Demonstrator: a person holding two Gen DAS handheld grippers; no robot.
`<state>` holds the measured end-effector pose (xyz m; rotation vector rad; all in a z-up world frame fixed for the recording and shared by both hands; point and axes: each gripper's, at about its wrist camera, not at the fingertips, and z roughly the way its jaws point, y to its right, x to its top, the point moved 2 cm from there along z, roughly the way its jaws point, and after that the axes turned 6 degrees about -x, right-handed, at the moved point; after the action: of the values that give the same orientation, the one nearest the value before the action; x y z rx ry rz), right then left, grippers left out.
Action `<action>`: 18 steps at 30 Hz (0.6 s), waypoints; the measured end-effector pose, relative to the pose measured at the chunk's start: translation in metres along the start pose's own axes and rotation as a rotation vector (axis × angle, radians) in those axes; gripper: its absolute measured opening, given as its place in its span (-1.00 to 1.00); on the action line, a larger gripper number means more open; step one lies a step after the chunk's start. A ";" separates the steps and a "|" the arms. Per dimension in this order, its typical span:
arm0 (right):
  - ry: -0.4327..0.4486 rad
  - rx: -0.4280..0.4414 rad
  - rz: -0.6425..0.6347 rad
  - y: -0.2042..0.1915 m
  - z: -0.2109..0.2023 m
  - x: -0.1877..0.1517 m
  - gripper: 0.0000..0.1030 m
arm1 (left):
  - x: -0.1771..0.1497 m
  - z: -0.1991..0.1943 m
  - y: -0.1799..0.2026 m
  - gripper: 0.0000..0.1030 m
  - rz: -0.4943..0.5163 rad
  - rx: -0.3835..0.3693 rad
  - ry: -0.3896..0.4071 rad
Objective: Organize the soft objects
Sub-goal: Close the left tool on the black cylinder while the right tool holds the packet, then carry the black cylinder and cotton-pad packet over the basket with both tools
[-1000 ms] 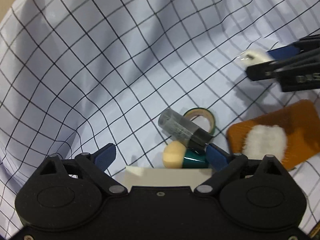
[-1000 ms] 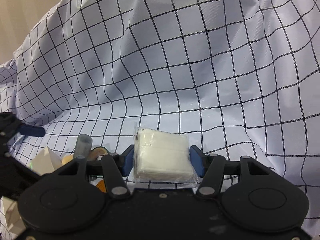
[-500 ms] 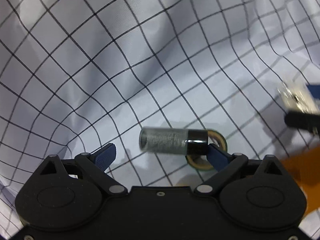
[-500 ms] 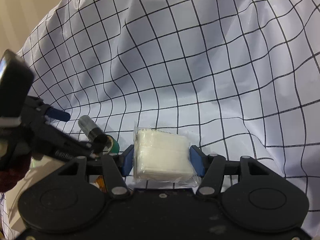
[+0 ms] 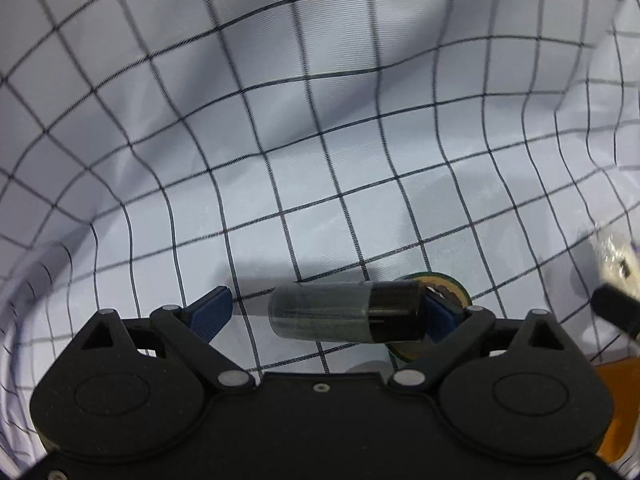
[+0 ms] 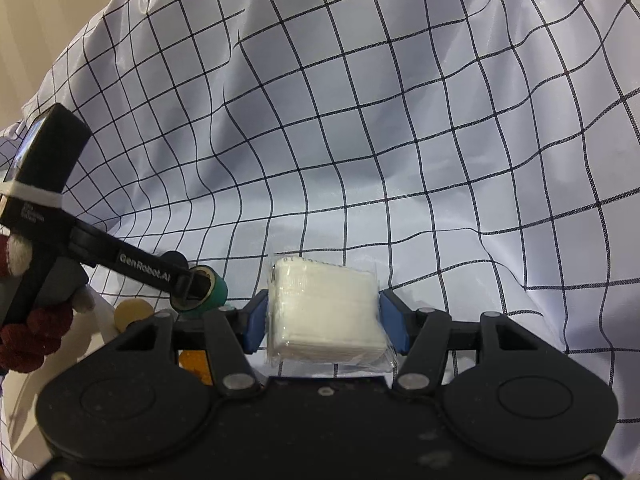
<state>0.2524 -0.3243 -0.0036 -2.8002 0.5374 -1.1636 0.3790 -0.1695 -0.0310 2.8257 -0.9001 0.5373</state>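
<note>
My left gripper (image 5: 326, 314) is open. A dark translucent tube with a black cap (image 5: 346, 312) lies between its fingers, its capped end against the right finger; the left finger stands apart from it. A green tape roll (image 5: 440, 288) lies just behind the tube. My right gripper (image 6: 323, 322) is shut on a white pack of cotton pads in clear plastic (image 6: 326, 314). In the right wrist view the left gripper (image 6: 188, 286) shows at left, its finger reaching into the green roll (image 6: 204, 290).
A checked white cloth (image 5: 320, 120) with folds covers the surface. An orange tray (image 5: 616, 396) sits at the lower right of the left wrist view. A yellow round sponge (image 6: 132, 312) and a white box (image 6: 100, 344) lie at lower left in the right wrist view.
The left gripper has moved forward and down over the tube and roll; the capsule sponge and white box have left its view. The right gripper still holds the cotton pack.
</note>
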 end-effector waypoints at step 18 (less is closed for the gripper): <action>0.052 -0.110 -0.001 0.005 -0.026 -0.008 0.13 | -0.002 -0.047 -0.001 0.33 -0.057 -0.043 0.115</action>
<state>0.2274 -0.3245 0.0088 -2.8682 0.6227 -1.2475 0.3647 -0.1572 0.0117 2.7405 -0.7981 0.6571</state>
